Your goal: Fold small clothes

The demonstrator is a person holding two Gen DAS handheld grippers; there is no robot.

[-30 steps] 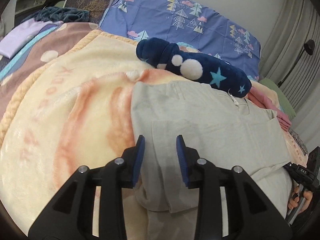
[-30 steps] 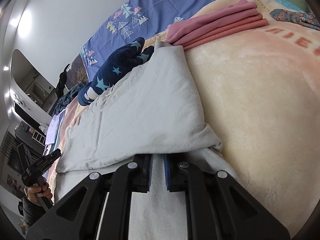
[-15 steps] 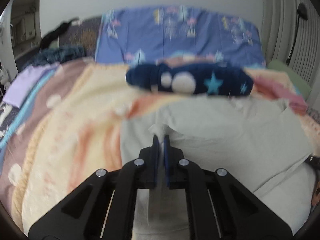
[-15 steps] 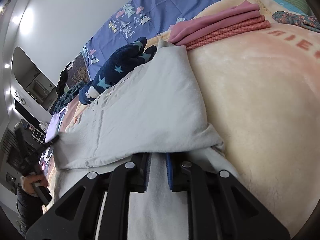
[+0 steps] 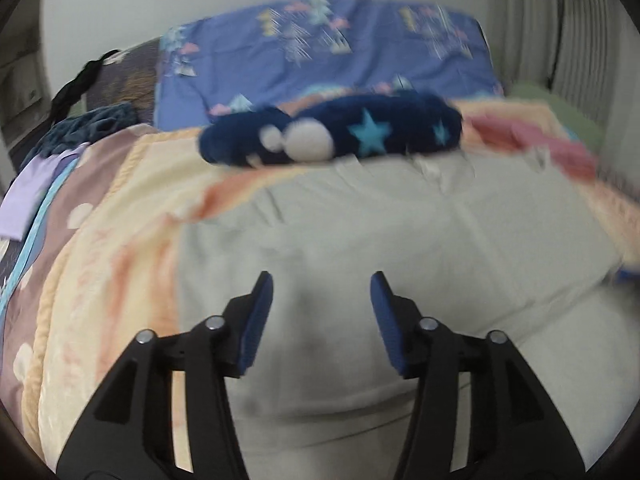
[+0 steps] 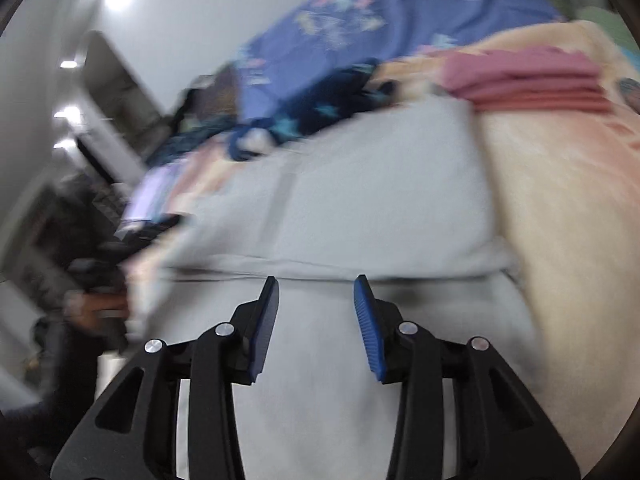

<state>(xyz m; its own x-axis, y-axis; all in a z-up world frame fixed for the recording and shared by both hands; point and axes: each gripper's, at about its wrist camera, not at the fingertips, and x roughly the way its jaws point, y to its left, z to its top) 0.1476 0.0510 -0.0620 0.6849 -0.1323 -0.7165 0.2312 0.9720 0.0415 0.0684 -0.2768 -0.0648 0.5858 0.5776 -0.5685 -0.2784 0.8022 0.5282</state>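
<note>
A pale grey garment (image 5: 400, 240) lies folded over on a cream and orange blanket (image 5: 120, 248). My left gripper (image 5: 321, 292) hovers above the garment's near part, its jaws opening with nothing between them. In the right wrist view the same grey garment (image 6: 360, 208) shows a folded edge across the middle. My right gripper (image 6: 316, 292) stands just before that edge, jaws opening and free of the cloth. The left gripper and the hand that holds it (image 6: 100, 304) appear blurred at the garment's left end.
A navy plush garment with stars (image 5: 332, 136) lies behind the grey one. Folded pink clothes (image 6: 528, 76) sit at the back right. A blue patterned pillow (image 5: 328, 52) leans on the wall. Lilac cloth (image 5: 24, 196) and dark clothes lie at the far left.
Both grippers were shut on the grey garment half a second ago and have let go. The left one shifted sideways and rolled; the right one lifted a little. The fold now lies flat.
</note>
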